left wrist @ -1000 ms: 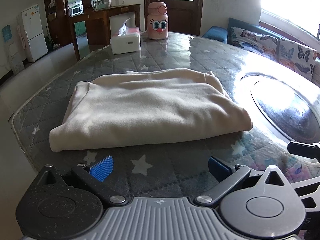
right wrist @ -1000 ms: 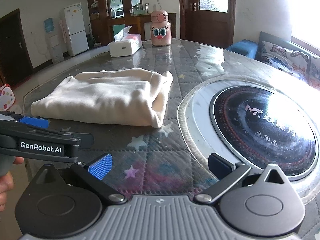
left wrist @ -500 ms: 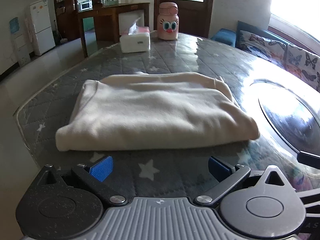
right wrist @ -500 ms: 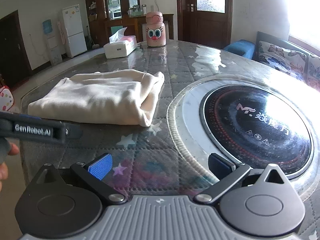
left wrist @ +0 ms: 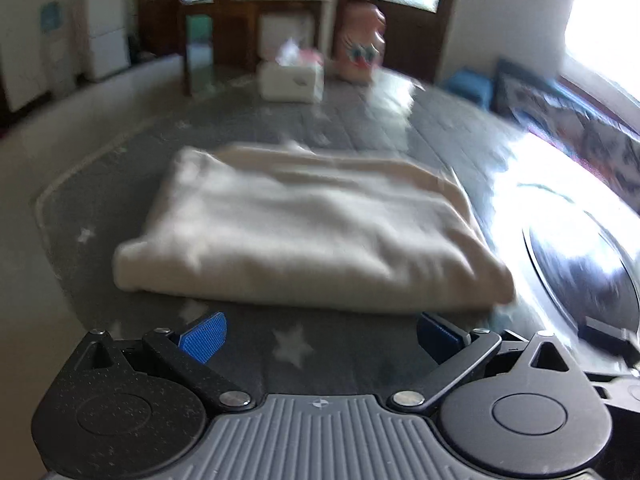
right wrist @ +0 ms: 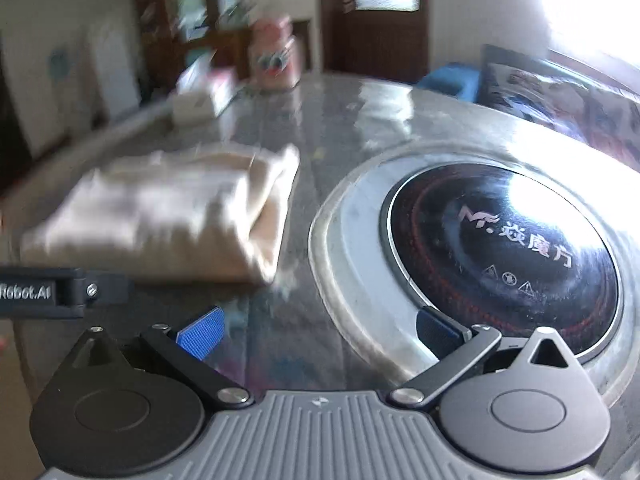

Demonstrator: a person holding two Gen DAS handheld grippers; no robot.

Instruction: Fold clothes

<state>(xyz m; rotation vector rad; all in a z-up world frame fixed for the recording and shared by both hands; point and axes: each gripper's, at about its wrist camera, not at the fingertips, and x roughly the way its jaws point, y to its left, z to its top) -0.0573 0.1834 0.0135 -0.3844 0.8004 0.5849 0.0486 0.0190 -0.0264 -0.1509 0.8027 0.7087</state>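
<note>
Sunlight glares off the dark quilted table (left wrist: 352, 128), its cover dotted with pale stars. At its middle lies the cream garment (left wrist: 304, 236), folded into a thick rectangle and flat on the cover. Just beside the garment's folded end sits the round black cooktop (right wrist: 504, 256) in its silver ring, apart from the cloth. Beyond the garment, toward the far edge, stand a white tissue box (left wrist: 290, 78) and a pink cartoon-eyed bottle (left wrist: 362, 54), both blurred. The left gripper (left wrist: 320, 330) hovers just short of the garment's near edge, blue pads spread wide and holding nothing. The right gripper (right wrist: 318, 330) hangs near the cooktop's rim, to the side of the garment, likewise wide apart and empty.
</note>
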